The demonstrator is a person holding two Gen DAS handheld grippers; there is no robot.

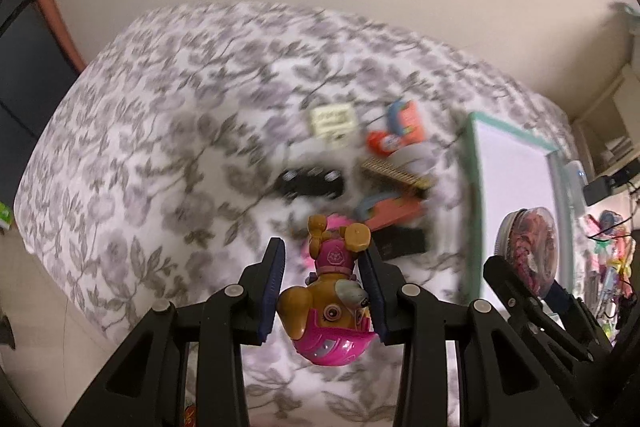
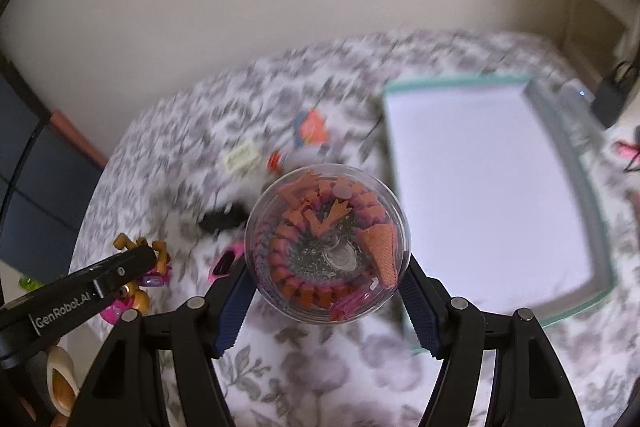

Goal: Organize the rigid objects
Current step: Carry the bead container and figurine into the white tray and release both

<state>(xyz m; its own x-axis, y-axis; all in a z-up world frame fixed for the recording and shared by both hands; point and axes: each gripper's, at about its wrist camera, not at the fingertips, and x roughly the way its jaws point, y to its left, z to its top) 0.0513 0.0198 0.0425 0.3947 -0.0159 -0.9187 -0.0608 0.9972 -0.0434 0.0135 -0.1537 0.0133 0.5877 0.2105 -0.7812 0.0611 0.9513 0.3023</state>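
I had the left gripper [image 1: 324, 291] clamped on a toy dog figure [image 1: 332, 303] in a pink helmet, held upside down above the floral bedspread [image 1: 132, 147]. The right gripper [image 2: 326, 291] gripped a clear round container [image 2: 327, 245] with an orange and pink coiled toy inside, just beside the teal-rimmed tray [image 2: 556, 131]. Blurred items, possibly a comb [image 1: 398, 173] and cards, lay beyond.

Soft, even indoor light; both fisheye views bend at dark corners, and motion blur smears the floral bedspread [image 1: 160, 131].
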